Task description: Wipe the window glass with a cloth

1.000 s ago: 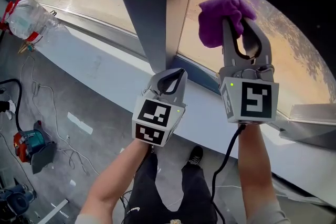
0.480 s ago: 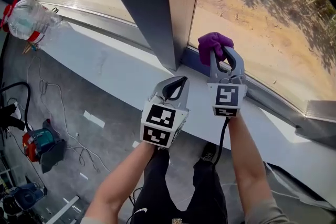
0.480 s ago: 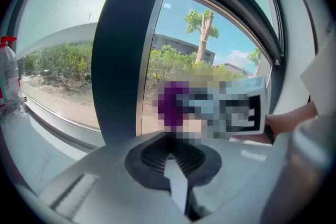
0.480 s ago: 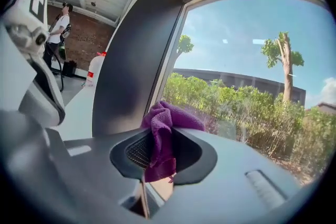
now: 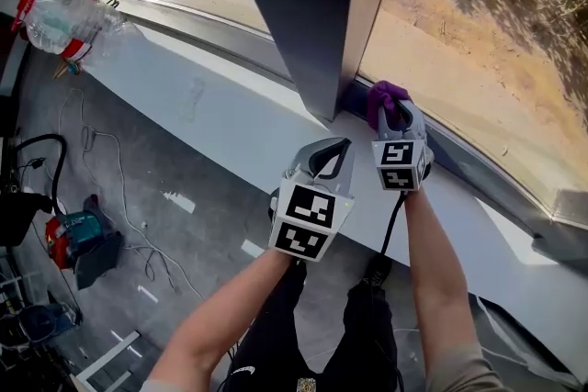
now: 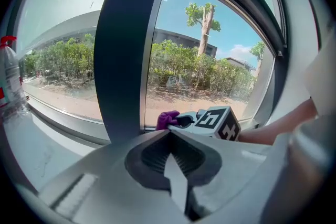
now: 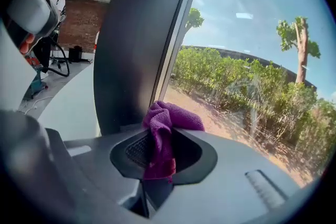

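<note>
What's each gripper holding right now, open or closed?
Left gripper: closed, holding nothing.
Right gripper: closed on the purple cloth.

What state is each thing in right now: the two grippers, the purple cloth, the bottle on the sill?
Left gripper: shut, empty.
Right gripper: shut on cloth.
Cloth: bunched, pinched between the jaws, low down beside the frame.
Bottle: upright on the sill, red cap on.
</note>
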A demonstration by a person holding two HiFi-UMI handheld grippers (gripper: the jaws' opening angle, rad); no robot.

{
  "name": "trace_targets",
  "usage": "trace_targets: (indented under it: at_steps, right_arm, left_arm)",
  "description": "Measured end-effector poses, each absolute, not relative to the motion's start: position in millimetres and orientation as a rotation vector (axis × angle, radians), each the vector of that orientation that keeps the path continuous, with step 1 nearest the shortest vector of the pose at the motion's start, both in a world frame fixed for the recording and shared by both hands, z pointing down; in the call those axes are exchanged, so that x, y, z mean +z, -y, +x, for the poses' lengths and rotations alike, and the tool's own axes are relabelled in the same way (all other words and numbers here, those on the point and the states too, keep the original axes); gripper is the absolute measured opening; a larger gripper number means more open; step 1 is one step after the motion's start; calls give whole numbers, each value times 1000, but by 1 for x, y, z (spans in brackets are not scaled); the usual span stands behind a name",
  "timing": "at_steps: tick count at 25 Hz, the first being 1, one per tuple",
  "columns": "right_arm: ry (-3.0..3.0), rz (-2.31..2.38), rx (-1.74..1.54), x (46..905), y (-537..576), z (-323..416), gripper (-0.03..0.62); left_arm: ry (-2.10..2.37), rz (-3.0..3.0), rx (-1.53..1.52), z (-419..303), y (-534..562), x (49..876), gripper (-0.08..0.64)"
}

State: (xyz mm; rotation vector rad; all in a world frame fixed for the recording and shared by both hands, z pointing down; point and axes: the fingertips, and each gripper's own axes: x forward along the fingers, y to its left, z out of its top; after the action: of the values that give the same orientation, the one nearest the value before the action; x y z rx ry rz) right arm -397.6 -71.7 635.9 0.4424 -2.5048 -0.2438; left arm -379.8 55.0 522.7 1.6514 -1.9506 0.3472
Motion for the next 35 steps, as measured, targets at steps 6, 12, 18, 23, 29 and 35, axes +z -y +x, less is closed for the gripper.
trace_targets:
  at_steps: [6, 12, 18, 23, 29, 35]
  right_arm:
    - [2458, 345, -129, 641, 68, -393, 100]
    - [2621, 337, -208, 544, 45, -382, 98]
    - [2821, 393, -358, 396, 41, -362, 98]
    - [2984, 491, -470, 271, 37, -348, 98]
    - [3066, 613, -618, 169, 45, -337, 98]
    - [3127, 796, -650, 128, 72, -313, 98]
  left_arm:
    - [1960, 1652, 351, -378, -61, 519, 0]
    - [1983, 1678, 334, -364, -66, 500, 0]
    - [2038, 1698, 261, -357, -49, 445, 0]
    - [2047, 1773, 175, -343, -36, 402, 0]
    - [2051, 1841, 153, -328, -33, 364, 0]
    - [2066, 1874, 144, -325, -27, 348, 0]
